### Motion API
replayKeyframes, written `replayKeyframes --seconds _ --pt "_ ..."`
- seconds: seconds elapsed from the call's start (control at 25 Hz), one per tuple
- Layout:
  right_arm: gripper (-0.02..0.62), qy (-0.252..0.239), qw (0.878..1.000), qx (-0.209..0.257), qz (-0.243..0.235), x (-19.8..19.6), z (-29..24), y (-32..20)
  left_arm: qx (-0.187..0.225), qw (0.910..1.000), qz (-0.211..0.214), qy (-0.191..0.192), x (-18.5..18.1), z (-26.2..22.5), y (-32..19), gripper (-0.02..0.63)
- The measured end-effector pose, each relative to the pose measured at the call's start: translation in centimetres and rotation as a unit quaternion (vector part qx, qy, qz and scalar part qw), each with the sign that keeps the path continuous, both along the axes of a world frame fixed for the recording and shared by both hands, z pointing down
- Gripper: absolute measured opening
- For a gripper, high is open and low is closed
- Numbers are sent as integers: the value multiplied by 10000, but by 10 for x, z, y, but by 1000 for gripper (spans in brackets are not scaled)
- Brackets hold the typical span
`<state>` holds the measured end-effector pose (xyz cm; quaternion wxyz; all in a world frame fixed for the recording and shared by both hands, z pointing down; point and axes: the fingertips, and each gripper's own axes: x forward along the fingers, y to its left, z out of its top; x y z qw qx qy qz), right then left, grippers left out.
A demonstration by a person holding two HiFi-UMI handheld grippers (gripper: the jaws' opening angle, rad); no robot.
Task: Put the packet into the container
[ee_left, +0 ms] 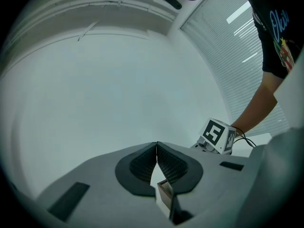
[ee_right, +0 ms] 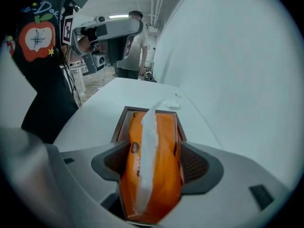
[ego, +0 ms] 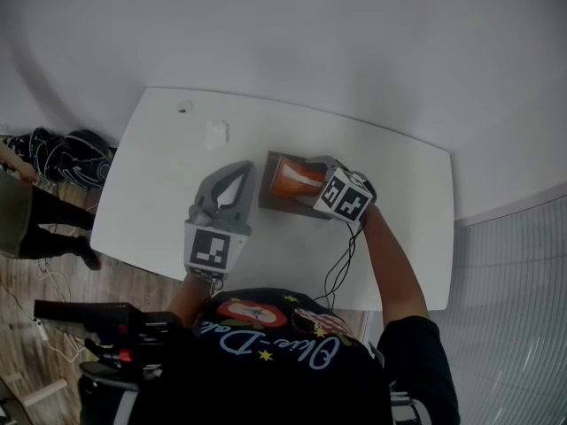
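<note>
The white table [ego: 159, 202] fills the middle of the head view, with the person standing at its lower edge.

The left gripper [ego: 241, 171] lies just left of centre and points up the frame. In its own view the jaw tips meet and nothing is between them. It holds nothing and stands just beside the container's left wall without touching it.

The right gripper [ee_right: 156, 161] reaches in from the right of centre, tilted down over the container. Its jaws stand wide, one pad on each flank of the packet. The pads lie very close to the wrapper, but they appear to flank it rather than pinch it.

The brown container [ego: 266, 193] sits open-topped at the centre of the table. The orange packet [ee_right: 161, 141] lies lengthwise inside it, its pale seam uppermost and its far end against the far wall. The near end bulges up between the pads at the bottom of the right gripper view.

A small white scrap [ego: 217, 132] lies above and to the left of the container, well apart from it.

The step in hand looks like the release, since the packet already rests in the container. The next move would be to lift the wide jaws straight up and back, without catching the wrapper or nudging the container.
</note>
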<state>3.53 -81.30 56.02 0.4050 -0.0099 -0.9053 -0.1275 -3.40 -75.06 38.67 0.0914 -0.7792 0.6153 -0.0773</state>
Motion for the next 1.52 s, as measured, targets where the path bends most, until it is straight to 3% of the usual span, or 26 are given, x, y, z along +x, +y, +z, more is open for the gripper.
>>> replayKeyframes --seconds 0.36,0.76,0.96,1.0,1.12,1.32,1.52 --pt "304 -206 9998 -7 -5 1 -10 2 -15 10000 -2 -22 0 1 0 9" --pt "304 -1162 9905 -319 660 5 -45 -5 -94 9999 72 -45 4 3 1 9" --pt "300 -1832 9755 -411 1145 11 -68 -7 -139 9998 125 -10 9 5 0 9" --pt "283 -1935 9730 -366 1205 12 -72 -6 -134 9998 132 -14 10 5 0 9" --pt "151 -2274 9631 -162 1430 18 -85 -3 -156 9998 127 -6 10 6 1 9" --pt "65 -3068 9331 -127 1870 26 -112 3 -187 9996 204 -7 16 7 2 9" --pt "35 -3611 9032 -212 2309 37 -127 15 -193 9993 310 -18 22 7 3 9"
